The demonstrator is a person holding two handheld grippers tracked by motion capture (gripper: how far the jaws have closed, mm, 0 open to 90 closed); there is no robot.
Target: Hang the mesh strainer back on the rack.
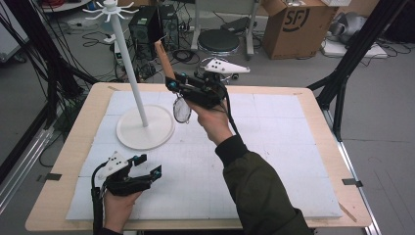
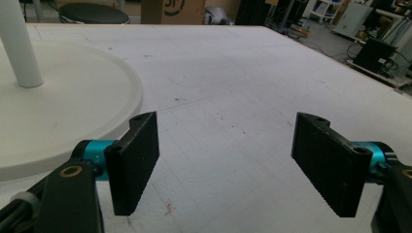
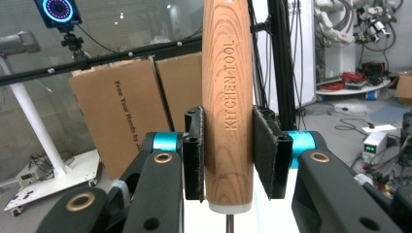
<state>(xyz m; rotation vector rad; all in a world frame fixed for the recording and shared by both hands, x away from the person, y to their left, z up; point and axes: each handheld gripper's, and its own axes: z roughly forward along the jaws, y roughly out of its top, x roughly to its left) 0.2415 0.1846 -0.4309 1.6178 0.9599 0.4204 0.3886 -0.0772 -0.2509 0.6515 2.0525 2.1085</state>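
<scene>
Jaws of right gripper (image 1: 172,84) clamp the strainer (image 1: 182,110) by its wooden handle, lifted clear beside the stand (image 1: 128,63). Left gripper (image 1: 147,165) rests open and empty near stand's base. Pickup done; hanging on a hook probably remains.

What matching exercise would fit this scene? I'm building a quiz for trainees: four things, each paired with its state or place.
Things:
1. left gripper
2. right gripper
3. wooden handle
4. white stand

States or places:
A. upright pole on a round base, on the mat
B. open, low over the mat, holding nothing
C. clamped between two black pads, lettered KITCHEN TOOL
D. shut, raised above the table

Pairs: 1-B, 2-D, 3-C, 4-A
</scene>
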